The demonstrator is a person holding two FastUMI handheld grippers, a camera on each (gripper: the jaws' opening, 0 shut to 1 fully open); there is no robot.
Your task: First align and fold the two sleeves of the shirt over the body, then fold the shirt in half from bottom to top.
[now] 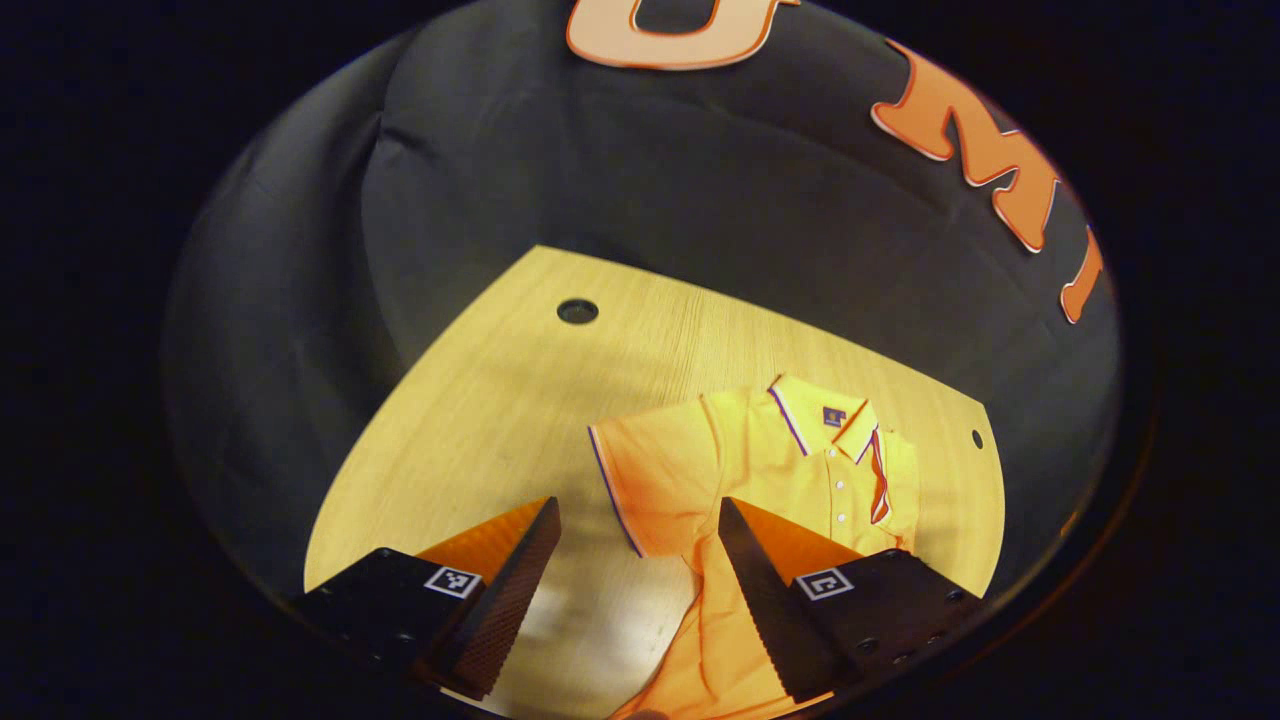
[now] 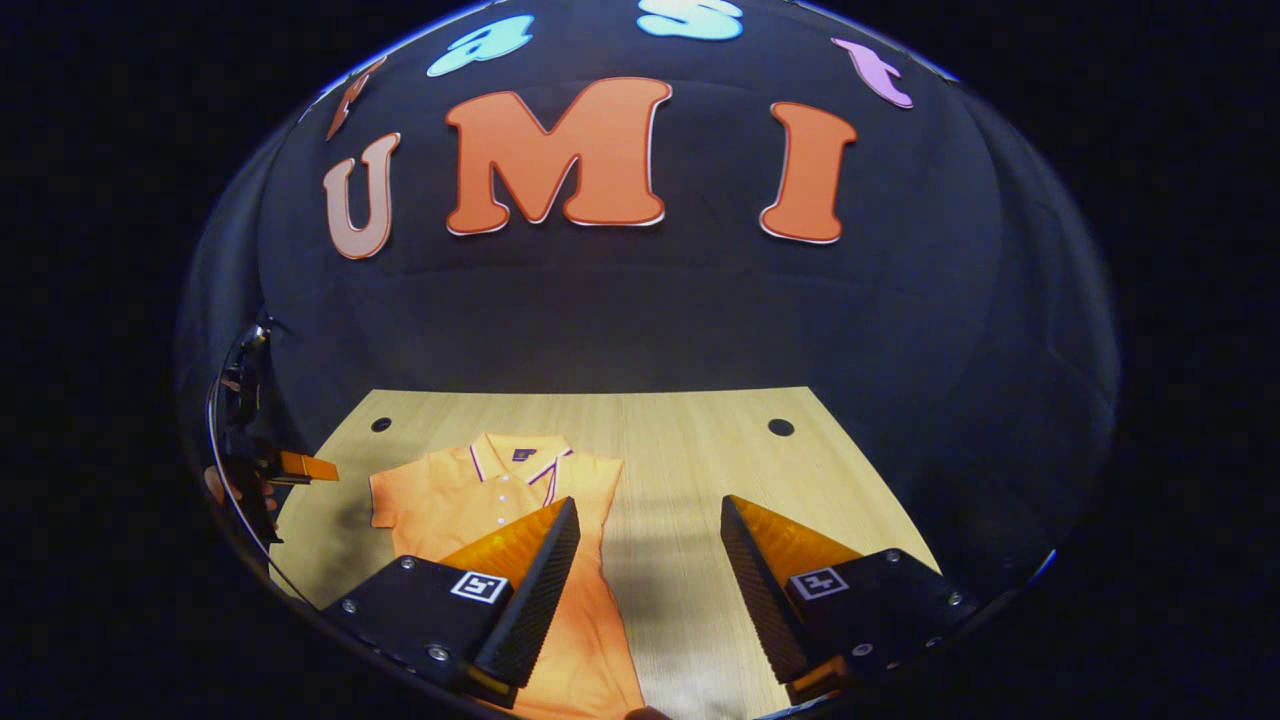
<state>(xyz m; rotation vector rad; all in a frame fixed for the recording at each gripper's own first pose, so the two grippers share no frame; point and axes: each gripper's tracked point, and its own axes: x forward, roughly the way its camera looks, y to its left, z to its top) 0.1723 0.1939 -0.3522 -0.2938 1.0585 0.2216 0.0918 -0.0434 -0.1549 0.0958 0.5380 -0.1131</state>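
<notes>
**Both pairs of fingers released above the shirt on the desk**

The fingers of our left gripper (image 1: 640, 520) stand spread wide and grasp nothing; one of them overlaps the shirt (image 1: 760, 460) in the left gripper view. Our right gripper (image 2: 648, 520) is likewise spread and empty, its gap over bare wood.

The shirt, an orange polo with a striped collar and a buttoned placket, lies flat on the desk (image 1: 480, 420) with its collar toward the far edge. In the left gripper view one short sleeve is spread out sideways, while the other side looks folded in over the body. The body runs back to the near edge.

The desk is pale wood with round holes near its far corners. Black cloth walls close the booth behind it.

In the right gripper view, the left gripper (image 2: 300, 466) shows at the desk's left edge.
</notes>
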